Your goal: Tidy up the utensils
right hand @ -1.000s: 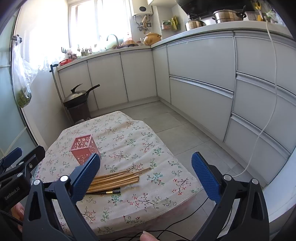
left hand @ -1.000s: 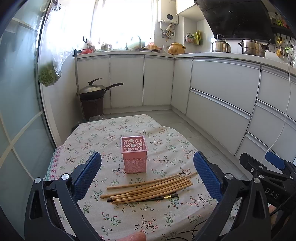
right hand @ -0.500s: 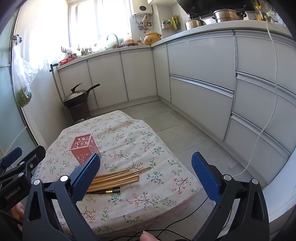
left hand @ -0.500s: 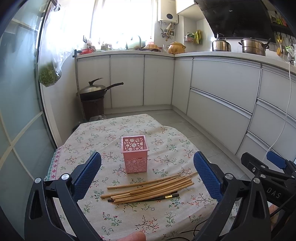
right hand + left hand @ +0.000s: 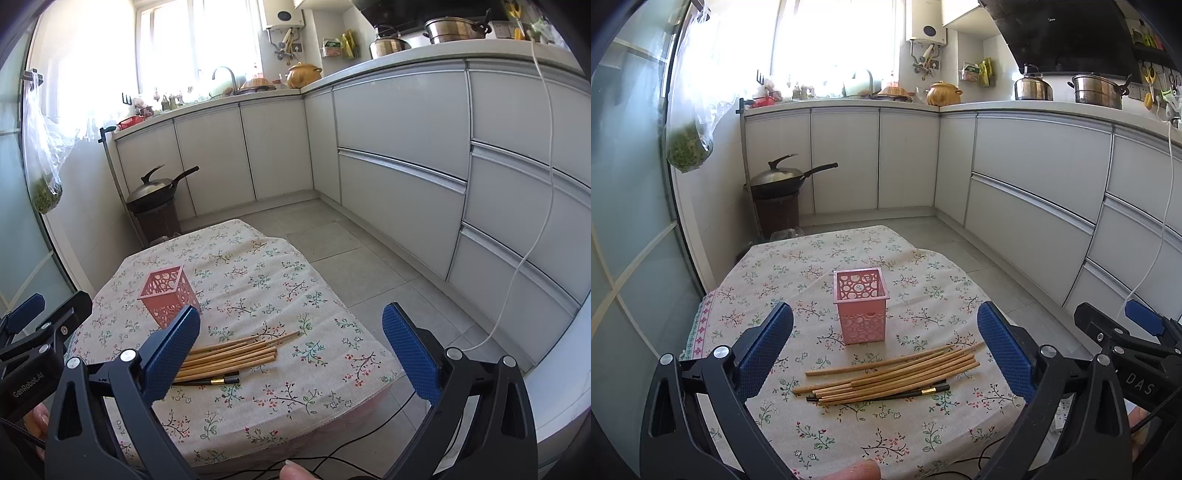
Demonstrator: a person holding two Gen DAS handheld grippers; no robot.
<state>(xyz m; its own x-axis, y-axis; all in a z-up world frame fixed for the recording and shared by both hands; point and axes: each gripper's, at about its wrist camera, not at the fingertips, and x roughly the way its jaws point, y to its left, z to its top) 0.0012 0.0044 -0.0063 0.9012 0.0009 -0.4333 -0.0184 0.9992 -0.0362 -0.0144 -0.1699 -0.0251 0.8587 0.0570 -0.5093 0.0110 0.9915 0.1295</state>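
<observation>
Both tools agape above chopsticks (image 5: 892, 376) (holder (image 5: 861, 311) beside)

Chopsticks (image 5: 229, 360): left ends hidden behind the right gripper's (image 5: 291, 345) left pad in the right wrist view; count uncertain where they overlap.
Black chopstick (image 5: 923, 390): mostly covered by the wooden ones.
Pink holder (image 5: 860, 306): contents cannot be told.
Left gripper (image 5: 884, 350): lower body cut by frame edge.
Thumb (image 5: 855, 472): tip only, rest cut off.
Windowsill items (image 5: 798, 90): washed out by glare.
</observation>
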